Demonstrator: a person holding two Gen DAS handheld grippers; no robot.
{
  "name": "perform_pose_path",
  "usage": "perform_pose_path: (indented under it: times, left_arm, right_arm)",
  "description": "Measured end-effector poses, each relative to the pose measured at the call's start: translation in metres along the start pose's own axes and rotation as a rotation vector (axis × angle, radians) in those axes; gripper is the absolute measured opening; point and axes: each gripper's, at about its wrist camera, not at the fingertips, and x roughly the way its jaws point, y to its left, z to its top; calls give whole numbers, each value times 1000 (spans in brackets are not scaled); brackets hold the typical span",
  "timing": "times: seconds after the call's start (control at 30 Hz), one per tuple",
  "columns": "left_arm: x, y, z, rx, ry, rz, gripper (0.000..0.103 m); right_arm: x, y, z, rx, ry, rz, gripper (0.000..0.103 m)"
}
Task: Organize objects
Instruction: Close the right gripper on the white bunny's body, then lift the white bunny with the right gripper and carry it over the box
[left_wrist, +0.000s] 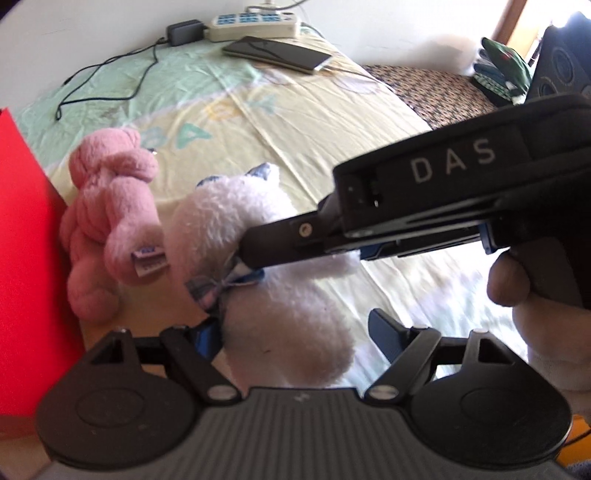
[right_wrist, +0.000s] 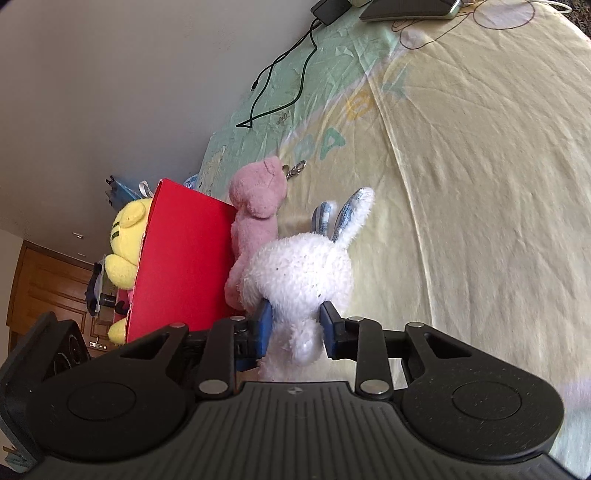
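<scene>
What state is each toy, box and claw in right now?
White bunny: pinched by the right claw.
Pink plush: lying against the red box.
Yellow plush: inside the box.
Left claw: open, around the bunny's body.
Phone: cable plugged in.

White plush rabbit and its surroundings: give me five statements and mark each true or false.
1. The right tongs are shut on the white plush rabbit with blue-checked ears. True.
2. The left tongs grip the pink plush toy. False: they are open, holding nothing.
3. The pink plush toy lies beside the red box. True.
4. The yellow plush toy lies out on the yellow-green bedsheet. False: it sits in the red box.
5. The black charger cable is plugged into the dark phone. False: its end lies loose on the sheet.
</scene>
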Motion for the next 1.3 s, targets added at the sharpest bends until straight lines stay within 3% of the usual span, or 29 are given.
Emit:
perform_pose_path:
  times: [0.33,0.73,1.03,1.3]
  left_arm:
    - [-33,-17,-9,12,-64,-14,80]
    - [-83,-16,-17,-31,-193,55,80]
    - [-133,9,-26,-77,-321,128,80]
    - [-177,54,-35,-79,-413,150,80]
  right_arm:
    - [-34,13,-21,-11,-60,21,30]
    - [-48,50,-32,-105,-109,107,30]
    - [-40,100,-35,-198,-125,199,30]
    - [-19,152,-41,-269,-160,222,29]
